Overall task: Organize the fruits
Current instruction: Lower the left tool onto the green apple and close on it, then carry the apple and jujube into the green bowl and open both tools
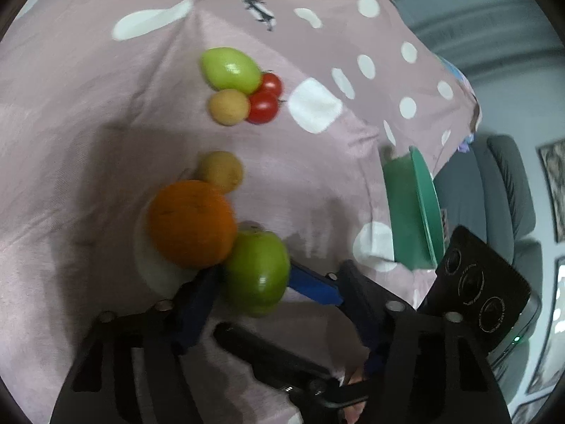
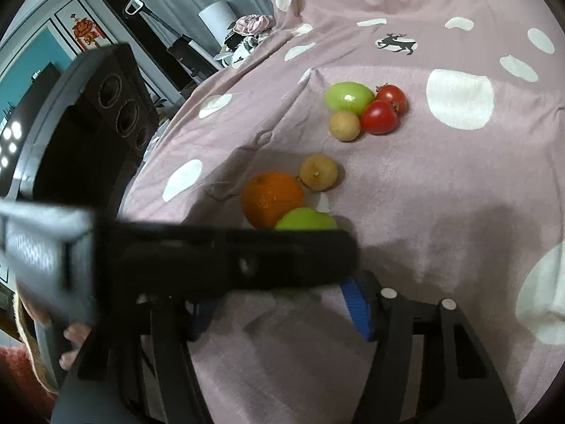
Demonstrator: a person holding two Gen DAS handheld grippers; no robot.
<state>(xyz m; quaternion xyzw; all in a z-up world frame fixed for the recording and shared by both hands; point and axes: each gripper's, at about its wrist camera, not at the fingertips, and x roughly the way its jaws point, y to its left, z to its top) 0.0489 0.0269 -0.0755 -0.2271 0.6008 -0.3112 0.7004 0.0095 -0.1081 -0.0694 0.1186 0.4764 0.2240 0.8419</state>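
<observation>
Soft pink dotted cloth [image 1: 88, 123] — left gripper [image 1: 256, 277] pinching glossy green fruit [image 1: 257, 272].

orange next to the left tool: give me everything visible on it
The orange is round, matte, deep orange, with a dimpled peel and a small stem mark facing up. It sits whole on the pink spotted cloth. It touches the round green fruit at its near side and a small tan fruit at its far side. The left tool straddles the green fruit; one blue finger lies just below the orange.
</observation>
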